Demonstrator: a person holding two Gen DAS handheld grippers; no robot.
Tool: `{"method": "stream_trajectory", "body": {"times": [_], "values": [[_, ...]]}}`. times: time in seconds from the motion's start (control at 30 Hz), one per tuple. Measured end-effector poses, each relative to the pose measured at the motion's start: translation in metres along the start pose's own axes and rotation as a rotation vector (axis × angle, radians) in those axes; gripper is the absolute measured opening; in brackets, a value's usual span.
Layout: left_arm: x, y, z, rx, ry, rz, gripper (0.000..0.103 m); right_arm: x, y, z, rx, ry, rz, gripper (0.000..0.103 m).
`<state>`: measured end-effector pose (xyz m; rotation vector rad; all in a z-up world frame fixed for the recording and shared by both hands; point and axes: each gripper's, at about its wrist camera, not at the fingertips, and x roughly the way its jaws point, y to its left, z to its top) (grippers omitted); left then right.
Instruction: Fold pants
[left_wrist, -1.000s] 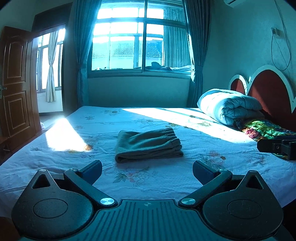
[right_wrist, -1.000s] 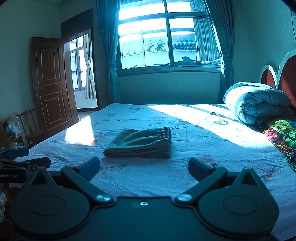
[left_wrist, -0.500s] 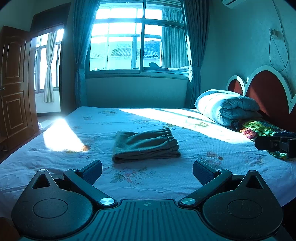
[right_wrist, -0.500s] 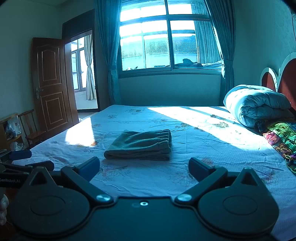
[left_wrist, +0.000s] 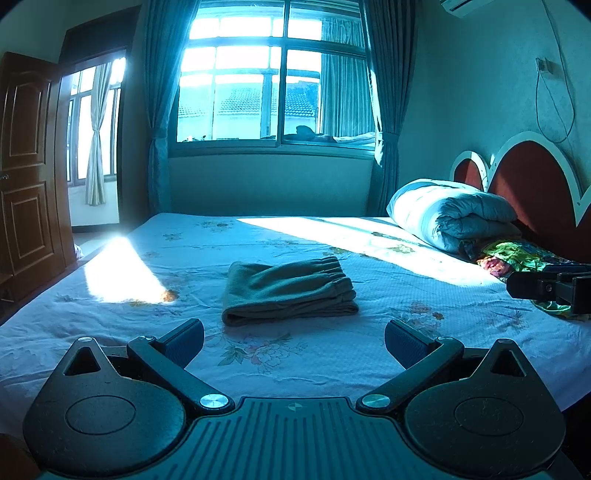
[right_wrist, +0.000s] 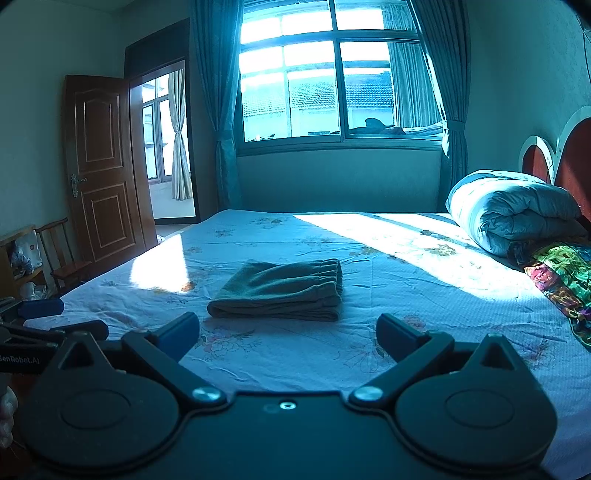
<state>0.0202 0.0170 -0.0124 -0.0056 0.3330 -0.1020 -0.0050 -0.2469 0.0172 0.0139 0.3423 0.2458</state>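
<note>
The right gripper (right_wrist: 288, 334) is hovering above the near edge of the bed (right_wrist: 424, 295), its jaws standing wide apart with nothing between them. The pants (right_wrist: 280, 290) are lying folded on the floral sheet just beyond the fingertips, elastic waistband facing the right. Sunlight is falling across the sheet from the window (right_wrist: 332, 74). A rolled quilt (right_wrist: 513, 210) is sitting by the headboard (right_wrist: 569, 155), with a colourful cloth (right_wrist: 561, 273) beside it. The left gripper (right_wrist: 48, 328) is showing at the left edge, near an open door (right_wrist: 99, 170).
</note>
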Motion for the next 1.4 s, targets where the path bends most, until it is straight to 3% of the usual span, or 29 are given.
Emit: {"method": "stream_trajectory", "body": {"times": [1.4], "values": [[-0.0039,0.0050,-0.0003,-0.030,-0.040,-0.029,0.103,0.0003,-0.0030,0.0008,-0.011,0.000,0.004,0.097]]}}
